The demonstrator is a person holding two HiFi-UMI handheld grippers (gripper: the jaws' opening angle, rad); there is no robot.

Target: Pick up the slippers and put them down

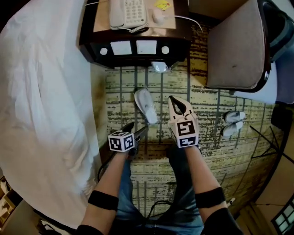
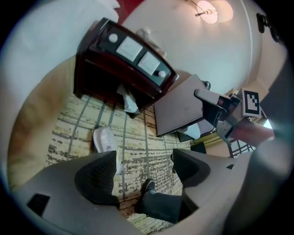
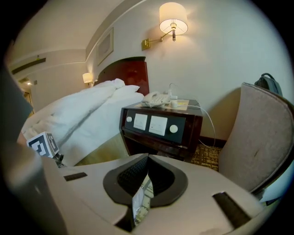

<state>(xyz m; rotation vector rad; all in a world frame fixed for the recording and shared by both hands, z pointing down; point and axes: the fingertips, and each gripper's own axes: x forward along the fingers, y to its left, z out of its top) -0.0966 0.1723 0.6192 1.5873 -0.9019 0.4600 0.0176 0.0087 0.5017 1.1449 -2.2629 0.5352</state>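
Note:
A white slipper in a clear wrapper (image 1: pixel 146 105) lies on the patterned carpet in front of the nightstand. My left gripper (image 1: pixel 135 129) is just below it, open, with only carpet and a person's shoe (image 2: pixel 148 186) between its pads (image 2: pixel 98 176). The same slipper (image 2: pixel 104 140) shows just beyond the left finger, untouched. My right gripper (image 1: pixel 177 103) hovers to the slipper's right, shut. In its own view the right gripper (image 3: pixel 146 160) has its pads together, and a sliver of white wrapper and carpet shows in the gap below them. I see nothing held in it.
A dark nightstand (image 1: pixel 133 43) with a phone (image 1: pixel 128 13) stands ahead, with a wrapped packet (image 1: pixel 160 67) at its foot. The white bed (image 1: pixel 41 92) is at the left and an upholstered chair (image 1: pixel 236 46) at the right. Another pair of white slippers (image 1: pixel 233 123) lies near the chair.

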